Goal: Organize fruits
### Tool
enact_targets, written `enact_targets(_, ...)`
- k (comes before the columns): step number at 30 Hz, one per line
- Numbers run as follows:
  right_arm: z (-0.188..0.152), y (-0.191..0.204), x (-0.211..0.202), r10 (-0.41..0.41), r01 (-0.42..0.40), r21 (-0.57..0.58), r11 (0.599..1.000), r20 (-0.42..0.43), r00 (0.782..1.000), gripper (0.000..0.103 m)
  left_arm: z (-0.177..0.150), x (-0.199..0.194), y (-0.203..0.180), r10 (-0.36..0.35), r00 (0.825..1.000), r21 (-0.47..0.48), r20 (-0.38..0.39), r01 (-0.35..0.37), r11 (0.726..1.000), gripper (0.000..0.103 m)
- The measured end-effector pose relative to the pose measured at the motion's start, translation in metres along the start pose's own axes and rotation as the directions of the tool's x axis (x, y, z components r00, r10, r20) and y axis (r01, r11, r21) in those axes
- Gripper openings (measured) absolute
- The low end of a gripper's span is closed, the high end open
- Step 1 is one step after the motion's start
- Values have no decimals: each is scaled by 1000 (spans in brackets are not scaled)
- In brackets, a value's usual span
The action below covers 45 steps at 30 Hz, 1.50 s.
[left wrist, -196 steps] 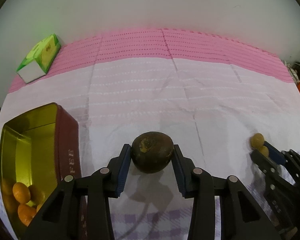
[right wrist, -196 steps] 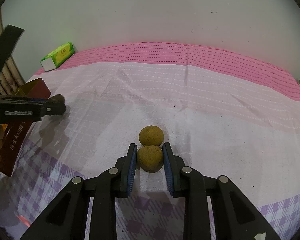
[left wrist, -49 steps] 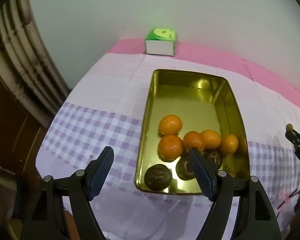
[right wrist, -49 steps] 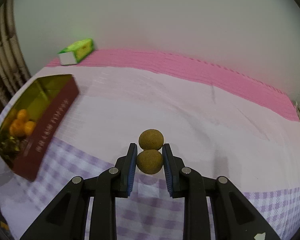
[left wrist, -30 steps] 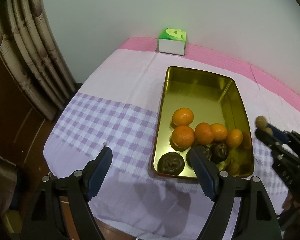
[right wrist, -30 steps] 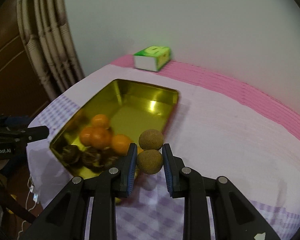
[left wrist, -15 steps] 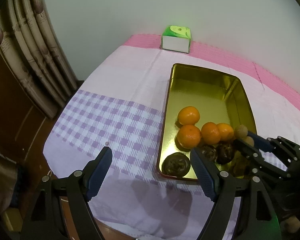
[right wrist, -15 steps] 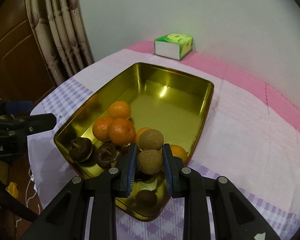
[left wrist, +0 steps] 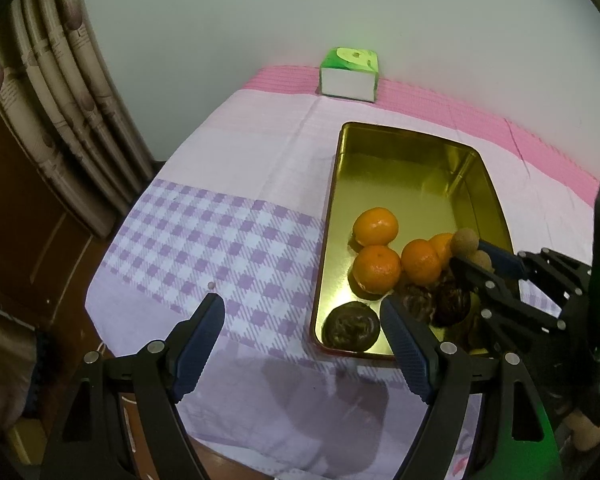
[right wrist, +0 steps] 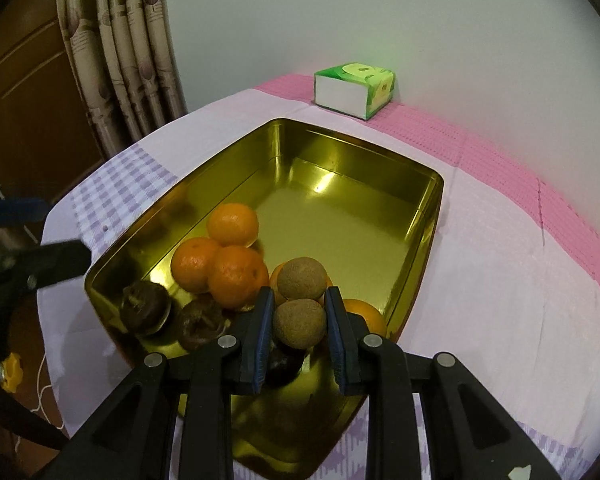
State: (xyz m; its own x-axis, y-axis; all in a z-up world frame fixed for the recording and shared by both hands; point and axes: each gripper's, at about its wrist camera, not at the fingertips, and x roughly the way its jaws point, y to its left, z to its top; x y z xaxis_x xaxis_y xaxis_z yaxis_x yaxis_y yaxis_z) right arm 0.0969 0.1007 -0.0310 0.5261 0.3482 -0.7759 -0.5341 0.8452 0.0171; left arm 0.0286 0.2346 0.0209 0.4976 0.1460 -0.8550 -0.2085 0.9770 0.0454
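Fruit is going into the gold tin (right wrist: 432, 200): the right gripper (right wrist: 299, 322) is clamped on a pair of joined brown fruits (right wrist: 299, 322) above the oranges (right wrist: 236, 276), likely for release, while the left gripper (left wrist: 300, 344) hangs apart, empty, beside the tin's near end.

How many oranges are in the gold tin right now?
5 oranges, clustered at the gold tin's near end, two partly hidden. More may be hidden.

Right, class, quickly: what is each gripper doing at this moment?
Left gripper: open, holding nothing.
Right gripper: shut on a pair of small brown fruits, over the gold tin.
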Motion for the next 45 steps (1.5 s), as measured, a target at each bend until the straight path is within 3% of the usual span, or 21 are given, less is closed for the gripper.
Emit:
enact_targets(8,1,5,3,-2,2,-3,1000,-12,1000,24,-1,1,-4,2,1000,9,-3,-2,1000,80)
enact_targets(13,2,7,1,-9,9,2,1000,-22,1000,31,-1,2,-7,2,1000,19,-6,-2,1000,80)
enact_targets(17,3,6,-4,-9,10,25,1000,-15,1000,41,-2,2,-9,3,1000,33,-7,-3,999,80)
enact_targets(21,3,4,-14,-22,22,49,999,1,1000,65,-2,1,-10,0,1000,41,-4,0,999,80)
enact_targets(28,-2,-3,-38,-67,66,118,991,4,998,80,-2,-1,-11,-4,1000,45,2,4,999,80)
enact_targets(30,-6,-9,-43,-91,90,150,985,-1,996,96,-2,-1,-12,-5,1000,49,-1,5,999,80)
enact_targets(31,-8,-12,-45,-98,96,164,982,-1,995,98,-2,-1,-12,-3,1000,49,0,3,999,80)
enact_targets(45,-38,-19,-64,-132,138,219,966,-44,990,102,-4,-3,-21,19,1000,95,12,-20,995,80)
